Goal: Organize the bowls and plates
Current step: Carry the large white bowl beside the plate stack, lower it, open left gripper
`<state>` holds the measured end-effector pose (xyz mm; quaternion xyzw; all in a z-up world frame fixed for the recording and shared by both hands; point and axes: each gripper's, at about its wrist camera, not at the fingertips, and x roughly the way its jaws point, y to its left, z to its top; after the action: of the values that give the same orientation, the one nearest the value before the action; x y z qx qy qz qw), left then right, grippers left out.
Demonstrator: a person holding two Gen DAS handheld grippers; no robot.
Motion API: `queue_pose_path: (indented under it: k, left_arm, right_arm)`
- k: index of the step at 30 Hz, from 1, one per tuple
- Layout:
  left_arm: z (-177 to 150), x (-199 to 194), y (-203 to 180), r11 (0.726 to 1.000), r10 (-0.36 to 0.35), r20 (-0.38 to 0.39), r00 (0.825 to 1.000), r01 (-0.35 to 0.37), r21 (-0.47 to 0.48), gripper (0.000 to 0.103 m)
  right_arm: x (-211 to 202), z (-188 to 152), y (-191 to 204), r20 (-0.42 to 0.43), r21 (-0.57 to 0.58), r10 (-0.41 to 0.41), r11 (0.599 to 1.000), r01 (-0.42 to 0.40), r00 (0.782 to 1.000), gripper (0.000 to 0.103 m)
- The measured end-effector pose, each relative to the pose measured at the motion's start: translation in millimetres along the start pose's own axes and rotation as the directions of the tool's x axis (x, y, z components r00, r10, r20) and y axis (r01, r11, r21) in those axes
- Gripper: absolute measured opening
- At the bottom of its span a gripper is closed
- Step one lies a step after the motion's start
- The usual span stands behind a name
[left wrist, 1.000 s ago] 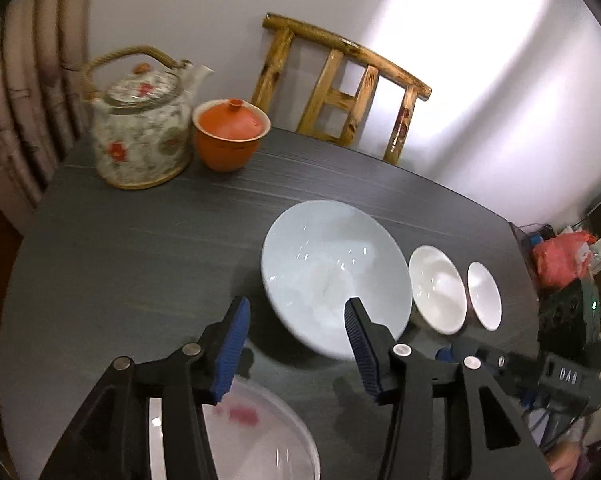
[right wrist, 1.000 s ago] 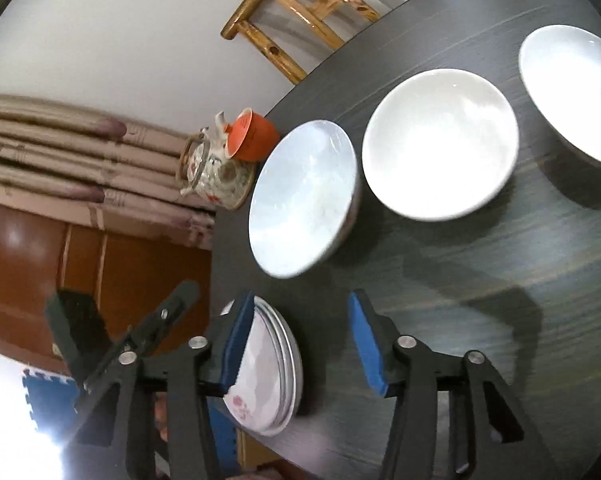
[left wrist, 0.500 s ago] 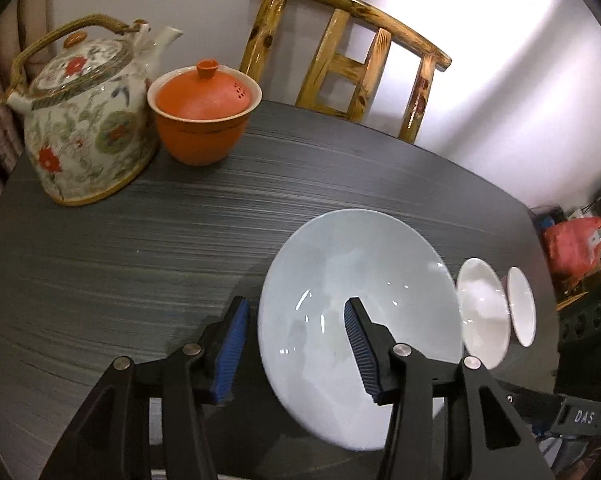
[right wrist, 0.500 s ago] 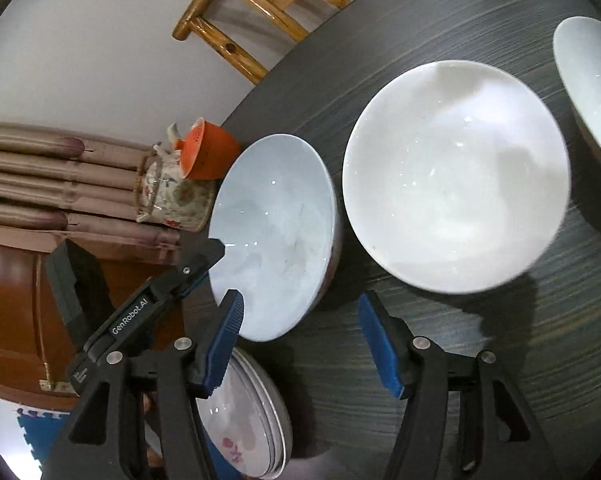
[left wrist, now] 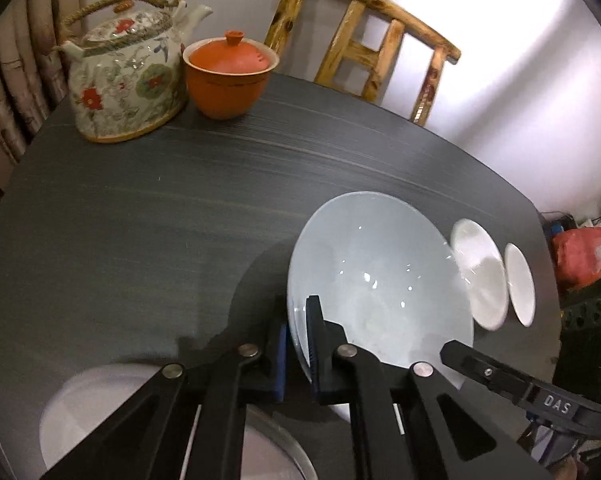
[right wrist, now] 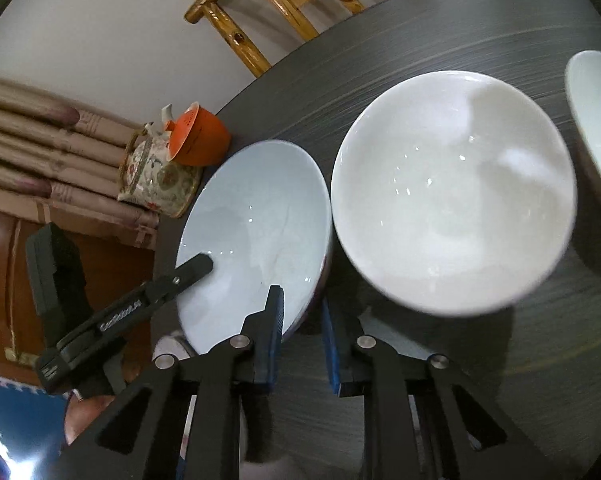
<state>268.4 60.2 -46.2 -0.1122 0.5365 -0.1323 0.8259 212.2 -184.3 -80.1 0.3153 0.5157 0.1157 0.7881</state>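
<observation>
A large pale blue bowl [left wrist: 380,272] sits on the dark table [left wrist: 140,220]. My left gripper [left wrist: 296,316] is shut on its near left rim, one pad inside and one outside. In the right wrist view the same bowl [right wrist: 260,220] has its near rim between the fingers of my right gripper [right wrist: 300,300], whose jaws are closing and press on the wall. The left gripper's finger [right wrist: 196,268] reaches into the bowl from the left. A white bowl [right wrist: 452,188] stands right beside it, and another bowl [right wrist: 596,120] is at the right edge.
A stack of white plates [left wrist: 100,408] lies at the near left table edge, partly under my left gripper. A flowered teapot [left wrist: 124,76] and an orange lidded cup [left wrist: 228,76] stand at the far left. A wooden chair [left wrist: 364,40] is behind the table. A red bag [left wrist: 580,256] lies beyond the right edge.
The left gripper came down onto the pale blue bowl's rim and shut on it. The right gripper moved in over the bowl's near rim and its jaws drew together.
</observation>
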Motion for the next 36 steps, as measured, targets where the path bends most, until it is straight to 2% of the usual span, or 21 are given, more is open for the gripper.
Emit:
queue_pose_path:
  k: [6,15,26,33,35,36]
  left_arm:
    - [-47,-34,-39,0.998,-0.007,0.051,0.999,0.004,0.067,0.01]
    - [-110,-43,-88,0.995,-0.054,0.046,0.997,0.05,0.085,0.014]
    - [-162,-24,-98,0.998,-0.042,0.01,0.999,0.042,0.051,0.015]
    - [-172,-24,-100,0.997,-0.025,0.039,0.999,0.022,0.08,0.016]
    - [-175,-24,-100,0.996,-0.022,0.062,0.998,0.016,0.092,0.021]
    - [-177,-24,-99,0.996,-0.022,0.07,0.997,0.016,0.091,0.031]
  right_arm:
    - [-29,-36,-7,-0.012,-0.034,0.017,0.999,-0.017,1.0,0.019]
    - [-90,-86,-48,-0.019,-0.085,-0.005,0.996,0.004,1.0,0.019]
    - [-123,-114,-78,0.009,-0.122,-0.05,0.991,0.05,0.999,0.019]
    - [-124,-121,-89,0.014,-0.116,-0.055,0.992,0.056,0.998,0.019]
    - [-124,-121,-89,0.016,-0.119,-0.051,0.992,0.052,0.999,0.019]
    - [-124,-121,-89,0.016,-0.119,-0.047,0.992,0.048,0.999,0.019]
